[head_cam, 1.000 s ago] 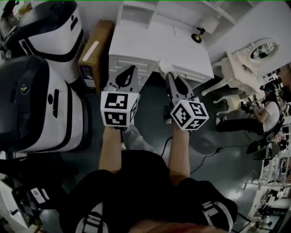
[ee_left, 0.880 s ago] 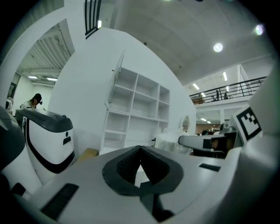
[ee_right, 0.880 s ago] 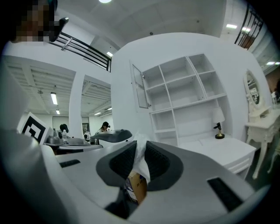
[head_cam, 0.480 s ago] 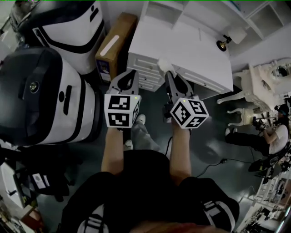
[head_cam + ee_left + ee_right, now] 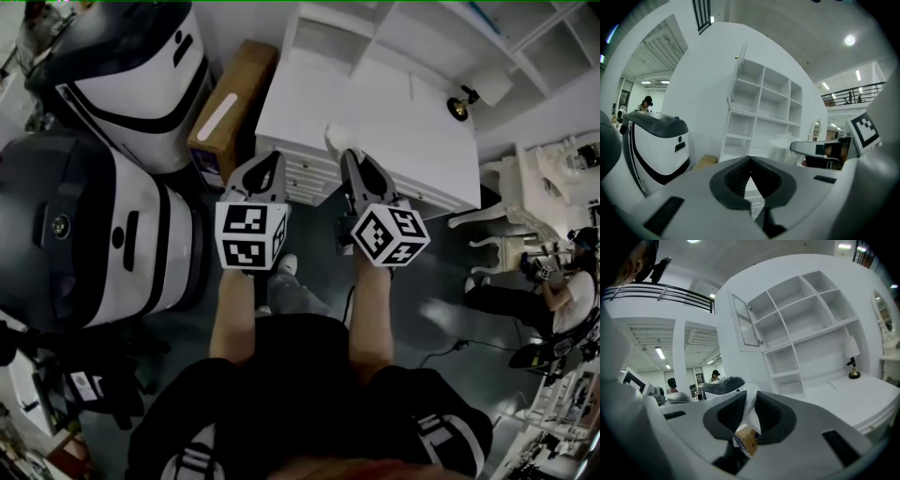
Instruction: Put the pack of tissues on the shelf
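Clamping tissue pack point(image 5: 751, 418), right gripper point(image 5: 749, 400)

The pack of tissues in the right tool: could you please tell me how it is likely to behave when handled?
Probably soft: the wrapper of the pack of tissues creases between the jaws of the right tool. Likely light, since a narrow pinch carries it. It may flop, as part sticks out past the tips.
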Tool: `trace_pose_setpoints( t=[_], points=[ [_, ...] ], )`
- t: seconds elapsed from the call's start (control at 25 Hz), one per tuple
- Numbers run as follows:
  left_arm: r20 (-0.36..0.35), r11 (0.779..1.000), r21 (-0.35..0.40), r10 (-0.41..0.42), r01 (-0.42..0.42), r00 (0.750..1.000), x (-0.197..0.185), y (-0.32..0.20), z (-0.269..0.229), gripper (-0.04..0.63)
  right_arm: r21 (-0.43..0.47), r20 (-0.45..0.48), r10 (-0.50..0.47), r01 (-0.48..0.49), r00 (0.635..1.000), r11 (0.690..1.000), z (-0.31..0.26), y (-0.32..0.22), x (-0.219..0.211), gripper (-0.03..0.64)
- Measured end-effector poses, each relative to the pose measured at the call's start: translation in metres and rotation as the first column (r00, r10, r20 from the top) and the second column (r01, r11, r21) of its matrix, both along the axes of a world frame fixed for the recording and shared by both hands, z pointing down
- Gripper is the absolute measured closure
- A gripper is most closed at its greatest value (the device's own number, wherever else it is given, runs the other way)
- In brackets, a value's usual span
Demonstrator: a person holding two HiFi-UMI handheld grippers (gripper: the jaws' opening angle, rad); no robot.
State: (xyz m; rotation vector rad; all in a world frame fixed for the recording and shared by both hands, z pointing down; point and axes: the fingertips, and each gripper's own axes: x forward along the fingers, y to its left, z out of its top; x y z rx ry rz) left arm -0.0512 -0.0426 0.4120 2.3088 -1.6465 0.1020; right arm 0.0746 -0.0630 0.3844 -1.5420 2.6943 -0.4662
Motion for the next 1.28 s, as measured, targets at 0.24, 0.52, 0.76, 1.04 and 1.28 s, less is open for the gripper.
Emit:
trace_pose_setpoints(
  t=[0.24,0.52,0.76,1.04,1.28],
  points=[
    [0.052,0.999,0.032,0.009,-0.01,0.999,0.022,-0.045,-0.03,0.584,0.03,0.085,0.029,-0.032,0.996,0.999,-0.026,-0.047,0.035,0.551],
    [0.068,0.997,0.06,0.05,-0.054,0.996,0.063,-0.102,-0.054,0.584,0.081,0.173,0.094,-0.109,0.98,0.991,-0.048,-0.099,0.096,0.552],
    [-0.06,0.984,0.111,0.146,-0.139,0.987,0.104,-0.13,-0.065,0.584,0.11,0.189,0.138,-0.16,0.972,0.981,-0.048,-0.124,0.135,0.551],
    [-0.042,0.991,0.088,0.108,-0.104,0.993,0.109,-0.143,-0.056,0.584,0.081,0.195,0.112,-0.13,0.974,0.988,-0.037,-0.143,0.14,0.552],
    [-0.013,0.998,0.047,0.043,-0.042,0.999,0.089,-0.155,-0.041,0.584,0.024,0.211,0.041,-0.047,0.977,0.999,-0.012,-0.16,0.109,0.551]
  ],
)
